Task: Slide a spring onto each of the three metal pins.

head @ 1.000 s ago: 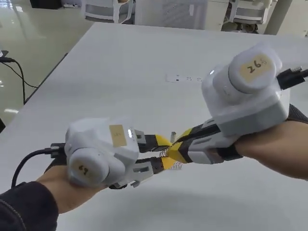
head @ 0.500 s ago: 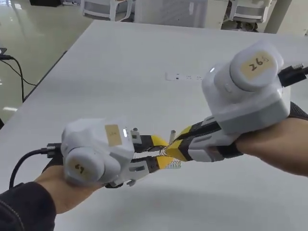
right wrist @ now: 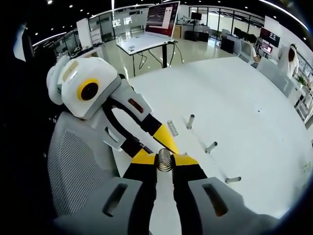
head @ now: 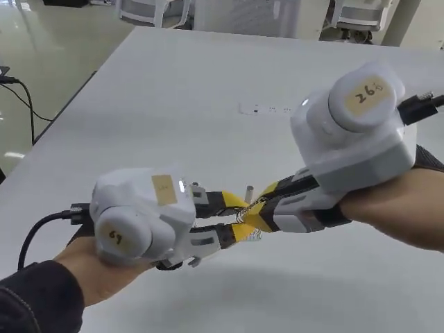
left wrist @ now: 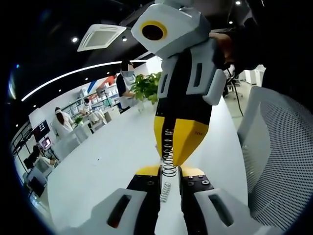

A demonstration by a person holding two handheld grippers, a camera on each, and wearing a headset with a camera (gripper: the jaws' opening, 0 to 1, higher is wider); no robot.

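This is an office. A big white table (head: pixel 180 97) stands on a shiny floor (head: pixel 41 41). Chairs (head: pixel 149 12) wait at its far end. There are glass walls (right wrist: pixel 220 14), a screen (right wrist: pixel 164 17) and a green plant (left wrist: pixel 145 87).

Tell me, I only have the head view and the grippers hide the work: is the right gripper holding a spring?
Observer: Yes. In the right gripper view the right gripper is shut on a spring, seen end-on.
Operator: How many pins are out there?
Observer: Three metal pins sit in a row on the table beyond the jaws, none with a spring on it.
Operator: Any spare spring?
Observer: One loose spring lies on the table beside the far pin of the row.
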